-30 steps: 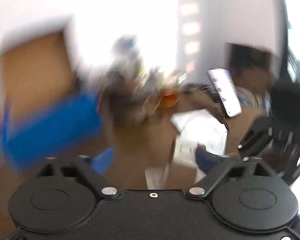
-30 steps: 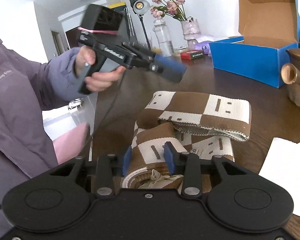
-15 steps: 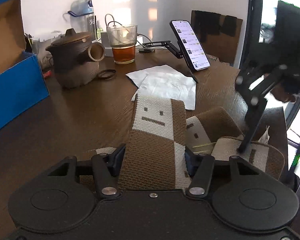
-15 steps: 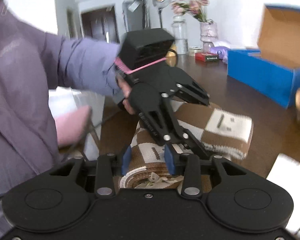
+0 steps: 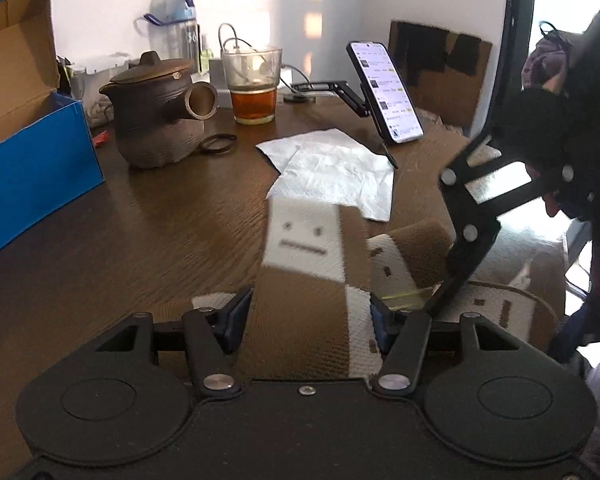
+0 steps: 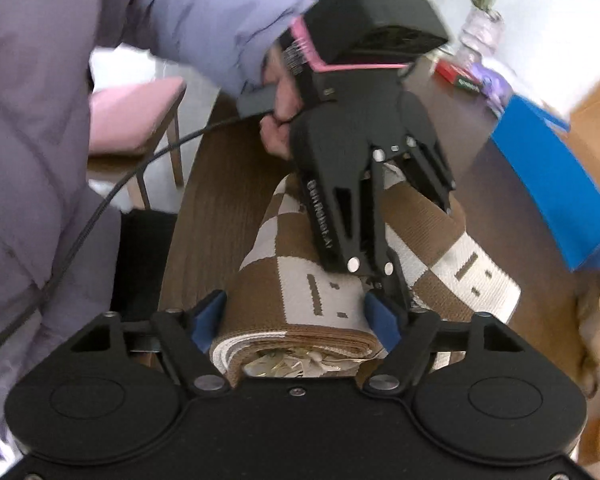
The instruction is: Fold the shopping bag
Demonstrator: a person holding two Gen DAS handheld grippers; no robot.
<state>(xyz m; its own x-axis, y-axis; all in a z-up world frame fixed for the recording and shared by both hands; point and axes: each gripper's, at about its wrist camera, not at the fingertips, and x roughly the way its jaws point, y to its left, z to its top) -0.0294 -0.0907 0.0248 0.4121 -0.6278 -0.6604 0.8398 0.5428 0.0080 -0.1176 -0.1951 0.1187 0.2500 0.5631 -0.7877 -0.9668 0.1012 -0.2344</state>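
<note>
I am holding the brown-and-cream checked knitted shopping bag (image 6: pixel 296 296) from 2 ends; it is lying folded on the dark wooden table (image 5: pixel 148 224), its long axis running from my right gripper (image 6: pixel 296 316) toward my left gripper (image 5: pixel 308 316), so the 2 are facing each other along it; my right gripper's fingers are straddling the thick rolled end, wide apart with the blue pads against its sides, gripping it as far as I can judge; my left gripper is doing the same across a flatter band with a face pattern, which is rising blurred ahead of it; both are on the bag, neither nearer.

The table is crowded beyond the bag: white paper napkins (image 5: pixel 336 172) just past it, a dark clay teapot (image 5: pixel 156 116), a glass of amber tea (image 5: pixel 254 88), a phone on a stand (image 5: pixel 384 92), and an open blue cardboard box (image 5: pixel 32 148) well apart to the side; I am judging the fold needs the left end carried over toward the right.
</note>
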